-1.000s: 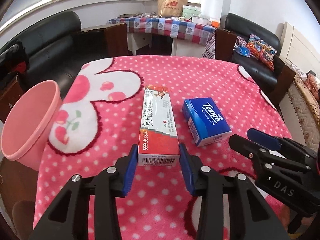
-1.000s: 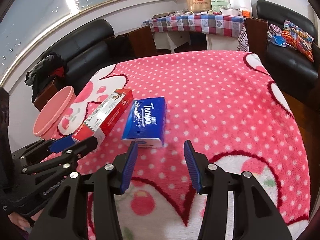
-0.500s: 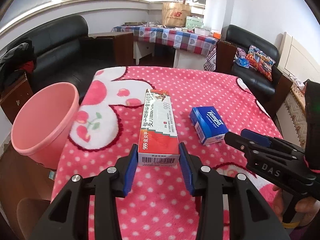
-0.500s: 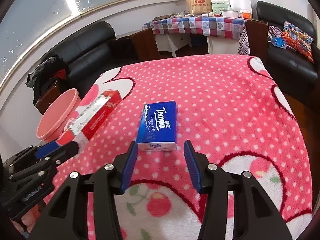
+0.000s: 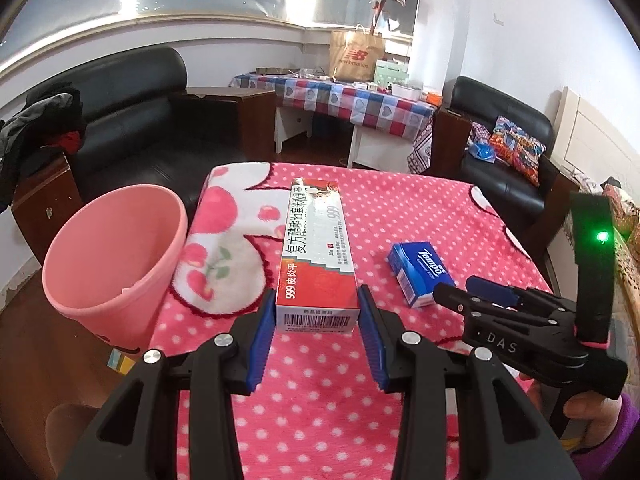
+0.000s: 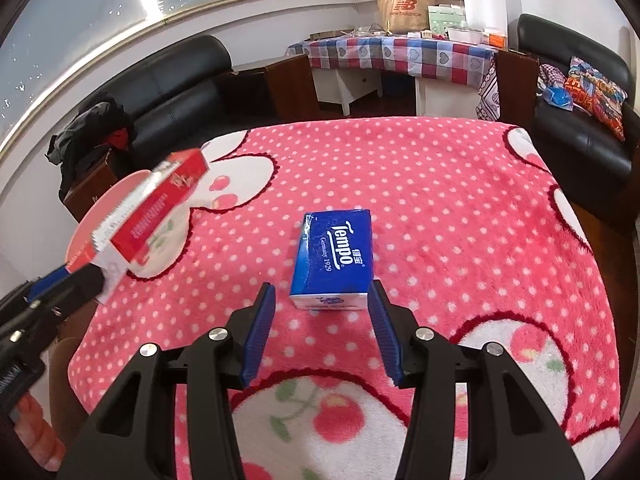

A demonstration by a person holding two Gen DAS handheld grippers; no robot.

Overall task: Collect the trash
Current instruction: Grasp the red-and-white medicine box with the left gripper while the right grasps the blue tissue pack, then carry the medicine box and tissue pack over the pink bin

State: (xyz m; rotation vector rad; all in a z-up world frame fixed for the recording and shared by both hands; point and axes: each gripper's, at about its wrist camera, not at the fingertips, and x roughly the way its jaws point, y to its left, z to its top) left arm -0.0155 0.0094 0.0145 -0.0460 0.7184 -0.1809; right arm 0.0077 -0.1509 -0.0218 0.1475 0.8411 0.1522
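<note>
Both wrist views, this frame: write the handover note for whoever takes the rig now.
Left tool: shut on the red box, lifted off the blanket, near the pink bin.
Right tool: open, the blue tissue pack just ahead of its pads, lying on the blanket.
Done: red box picked up.
Left: drop it in the bin, then grasp and bin the tissue pack.

pink bin [image 5: 116, 264] mouth open (table edge), tissue pack [image 6: 334, 258] before right gripper [image 6: 322, 334]
</note>
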